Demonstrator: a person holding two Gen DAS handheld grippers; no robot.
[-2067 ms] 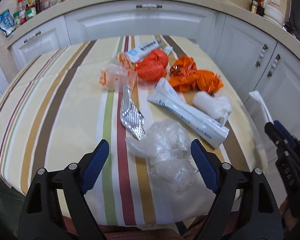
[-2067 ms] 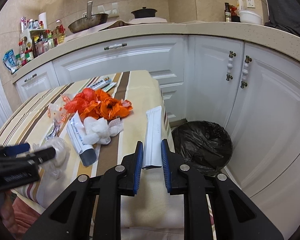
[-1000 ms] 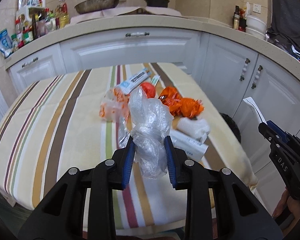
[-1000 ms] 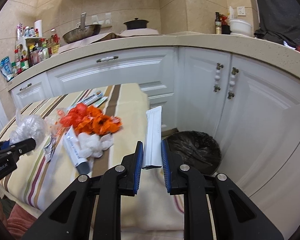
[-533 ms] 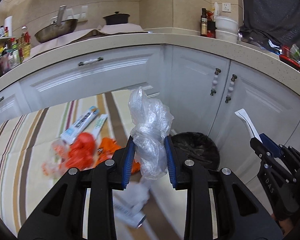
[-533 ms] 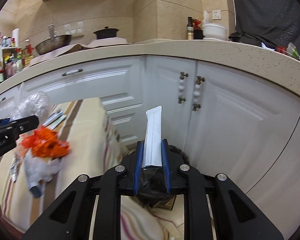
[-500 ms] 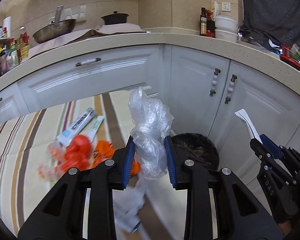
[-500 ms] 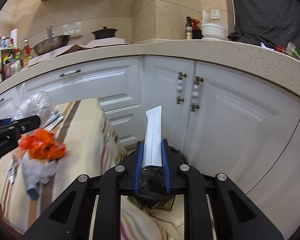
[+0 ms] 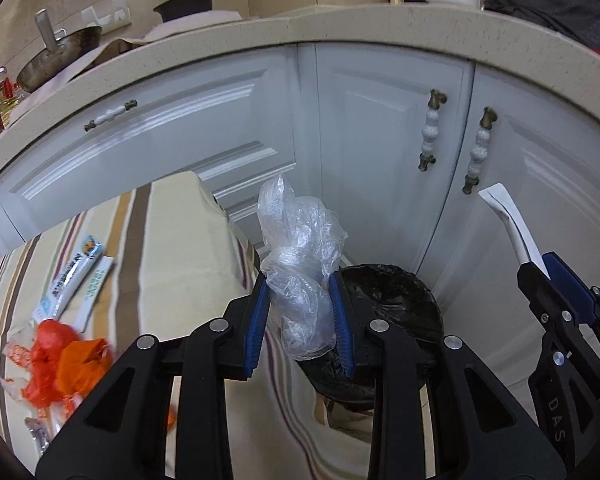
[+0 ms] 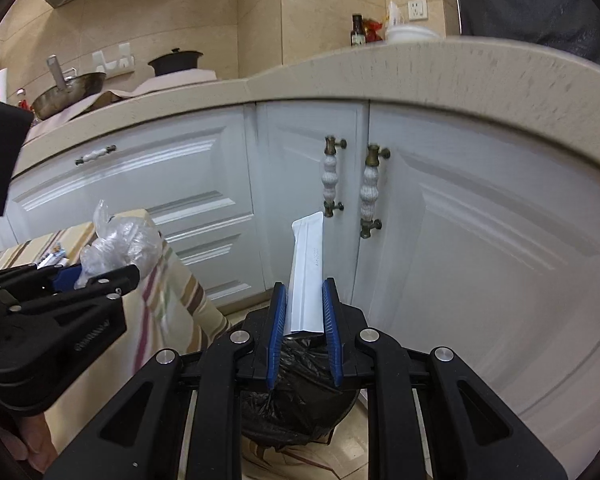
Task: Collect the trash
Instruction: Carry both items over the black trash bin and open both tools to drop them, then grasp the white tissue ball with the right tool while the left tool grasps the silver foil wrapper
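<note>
My left gripper [image 9: 300, 312] is shut on a crumpled clear plastic bag [image 9: 300, 264], held up in front of the black-lined trash bin [image 9: 404, 300] on the floor. My right gripper [image 10: 304, 316] is shut on a flat white packet [image 10: 309, 272] that stands upright above the same bin [image 10: 300, 396]. The right gripper with its packet shows at the right of the left wrist view [image 9: 556, 284]. The left gripper and bag show at the left of the right wrist view [image 10: 100, 276]. Orange wrappers [image 9: 60, 360] and toothpaste boxes [image 9: 76, 276] lie on the striped table [image 9: 160, 240].
White cabinet doors with beaded handles [image 10: 332, 176] stand just behind the bin. The stone countertop [image 9: 340, 24] above carries a wok, a pot and bottles. The table edge [image 10: 168, 280] hangs close to the bin's left side.
Both grippers have swung right, away from the table and towards the bin, each still holding its piece. The bin now sits right beneath the fingers in both views.
</note>
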